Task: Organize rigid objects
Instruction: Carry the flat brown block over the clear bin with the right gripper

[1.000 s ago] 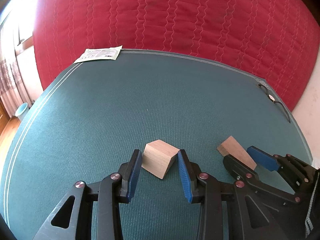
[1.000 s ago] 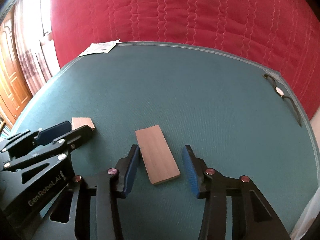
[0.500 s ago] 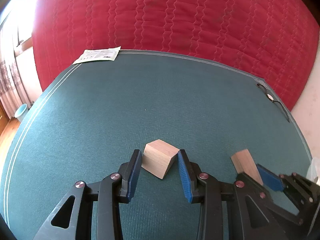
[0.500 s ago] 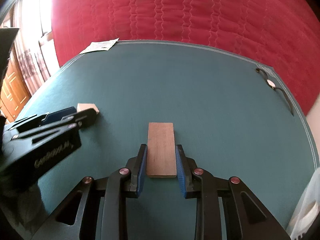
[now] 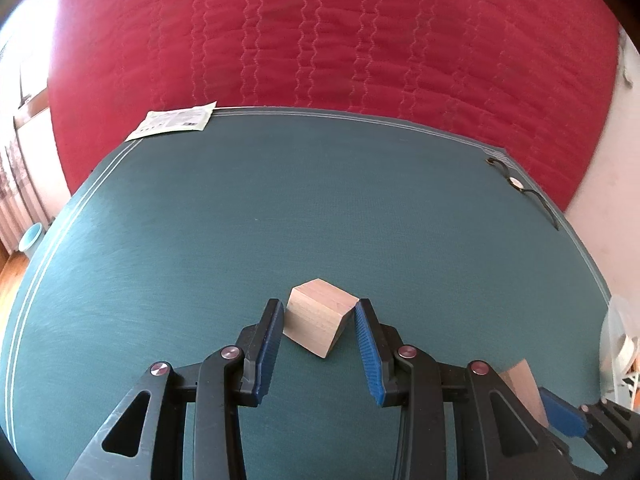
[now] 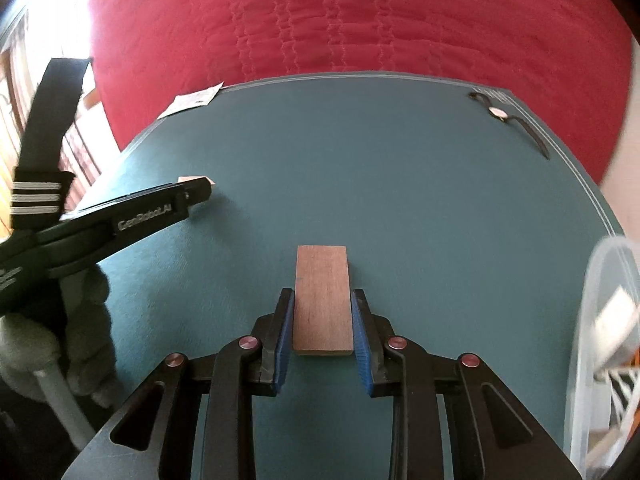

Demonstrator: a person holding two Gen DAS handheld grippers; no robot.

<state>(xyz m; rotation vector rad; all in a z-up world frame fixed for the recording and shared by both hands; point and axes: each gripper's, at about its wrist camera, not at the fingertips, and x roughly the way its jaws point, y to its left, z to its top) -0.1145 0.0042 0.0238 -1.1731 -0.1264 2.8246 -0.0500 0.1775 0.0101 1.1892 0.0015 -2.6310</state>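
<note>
A pale wooden cube sits cornerwise between the blue pads of my left gripper, which is shut on it; both pads touch its edges. A flat brown wooden plank lies lengthwise in my right gripper, shut on its long sides just above the green mat. In the left wrist view the right gripper and the plank show at the lower right. The right wrist view has the left gripper at the left, with a sliver of the cube behind it.
A clear plastic tub stands at the mat's right edge. A wristwatch lies at the far right corner and a paper packet at the far left. A red quilt rises behind. A gloved hand holds the left gripper.
My right gripper closed on the plank, which turned in line with the fingers, and carried it to the right toward the tub. The left gripper and the cube kept still.
</note>
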